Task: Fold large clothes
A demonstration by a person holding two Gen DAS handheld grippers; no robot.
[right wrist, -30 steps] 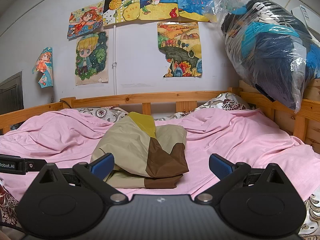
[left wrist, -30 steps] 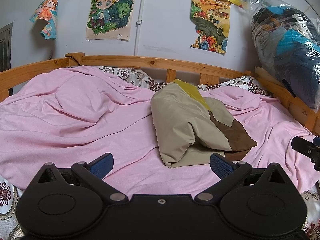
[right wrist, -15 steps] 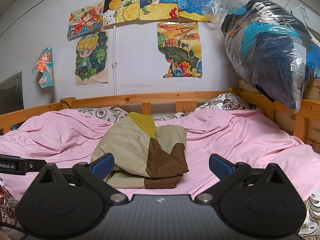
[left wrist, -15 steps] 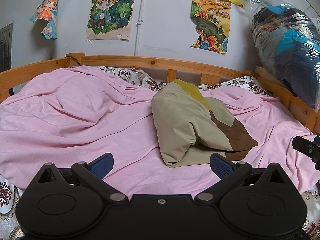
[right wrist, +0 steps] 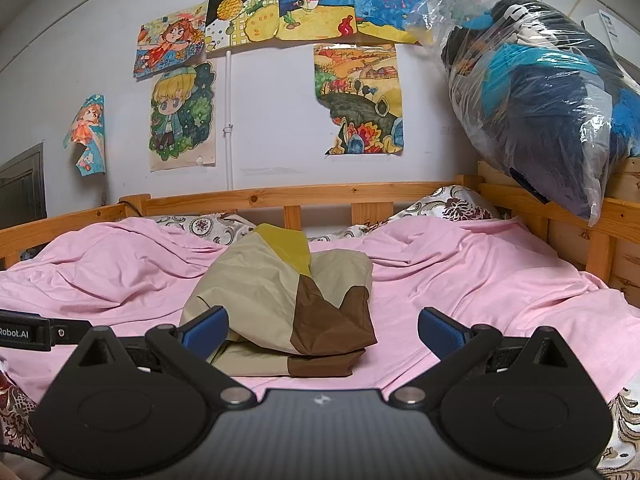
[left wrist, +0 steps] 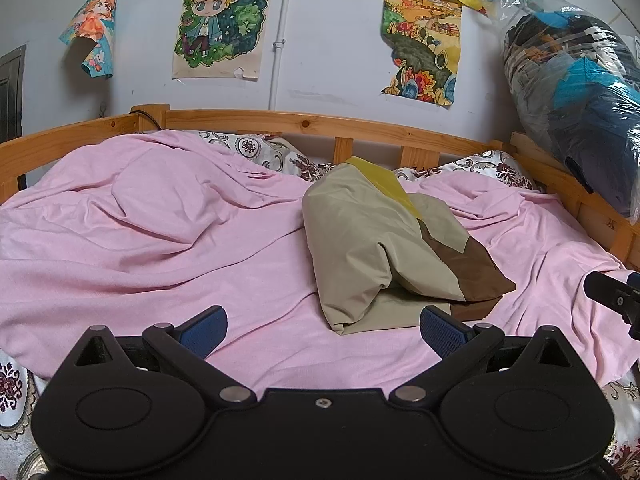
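A folded garment (left wrist: 372, 248) in beige, brown and yellow lies in a compact bundle on the pink sheet (left wrist: 160, 240) of the bed. It also shows in the right wrist view (right wrist: 288, 300). My left gripper (left wrist: 324, 330) is open and empty, hovering just in front of the bundle's near edge. My right gripper (right wrist: 322, 330) is open and empty, also just short of the bundle, with its left pad (right wrist: 206, 328) overlapping the bundle's left corner in view. The right gripper's tip (left wrist: 612, 296) shows at the left view's right edge.
A wooden bed rail (left wrist: 320, 124) runs along the back and right side. Patterned pillows (right wrist: 448, 204) lie against the rail. A large clear plastic bag of dark and blue clothes (right wrist: 532, 92) rests on the right rail. Drawings hang on the wall.
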